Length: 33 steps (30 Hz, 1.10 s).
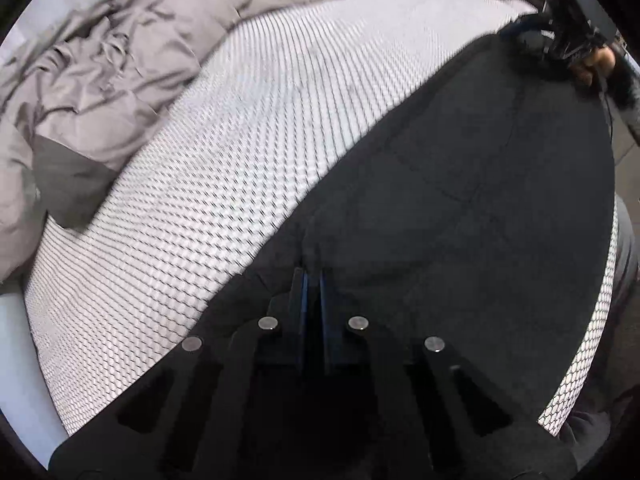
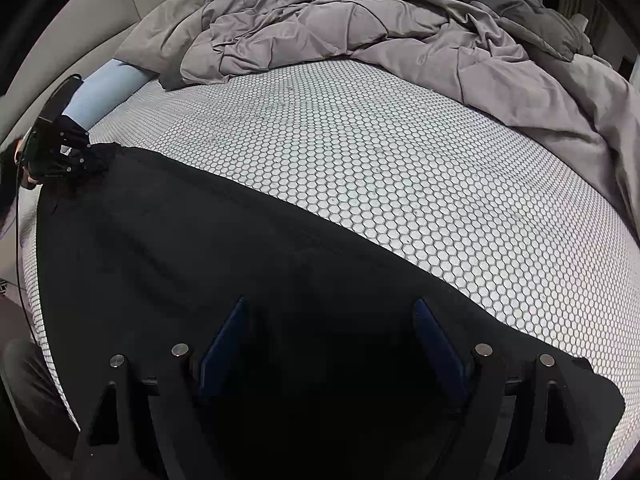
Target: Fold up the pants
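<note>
Nearest to you, the left gripper [image 1: 313, 280] has its fingers pressed together on an edge of the black pants [image 1: 460, 208], which lie spread flat on the honeycomb mattress cover [image 1: 248, 152]. Your right gripper [image 2: 328, 320] stands wide apart over the other end, holding nothing. If you lift now with only one end pinched, the free end can drag, so the fold may come crooked. The dark cloth also hides its own edges, so your right side may close on too little. The grey duvet [image 2: 360, 28] lies well apart.
</note>
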Each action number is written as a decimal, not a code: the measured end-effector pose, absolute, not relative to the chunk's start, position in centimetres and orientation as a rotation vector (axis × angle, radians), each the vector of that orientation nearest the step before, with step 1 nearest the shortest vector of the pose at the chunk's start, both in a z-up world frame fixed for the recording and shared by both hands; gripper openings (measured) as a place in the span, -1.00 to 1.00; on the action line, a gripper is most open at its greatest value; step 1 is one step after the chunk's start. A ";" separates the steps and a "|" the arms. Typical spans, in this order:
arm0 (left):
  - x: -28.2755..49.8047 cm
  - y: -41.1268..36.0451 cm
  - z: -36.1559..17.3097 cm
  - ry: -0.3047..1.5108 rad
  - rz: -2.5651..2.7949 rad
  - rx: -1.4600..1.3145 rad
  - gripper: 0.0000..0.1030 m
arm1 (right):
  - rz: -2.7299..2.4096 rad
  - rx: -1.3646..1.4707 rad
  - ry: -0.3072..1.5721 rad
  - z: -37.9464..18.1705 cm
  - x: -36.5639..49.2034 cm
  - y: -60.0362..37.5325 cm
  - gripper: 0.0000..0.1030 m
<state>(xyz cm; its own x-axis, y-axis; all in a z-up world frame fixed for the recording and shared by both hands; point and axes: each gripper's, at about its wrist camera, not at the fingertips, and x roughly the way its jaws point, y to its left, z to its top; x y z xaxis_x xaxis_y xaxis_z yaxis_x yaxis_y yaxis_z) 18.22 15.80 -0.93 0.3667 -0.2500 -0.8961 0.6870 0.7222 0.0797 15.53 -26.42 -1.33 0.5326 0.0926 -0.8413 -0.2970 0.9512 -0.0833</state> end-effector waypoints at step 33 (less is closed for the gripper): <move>7.5 15.1 4.7 0.912 -0.211 -0.188 0.62 | -0.130 0.230 0.955 -0.2 10.5 -49.2 0.65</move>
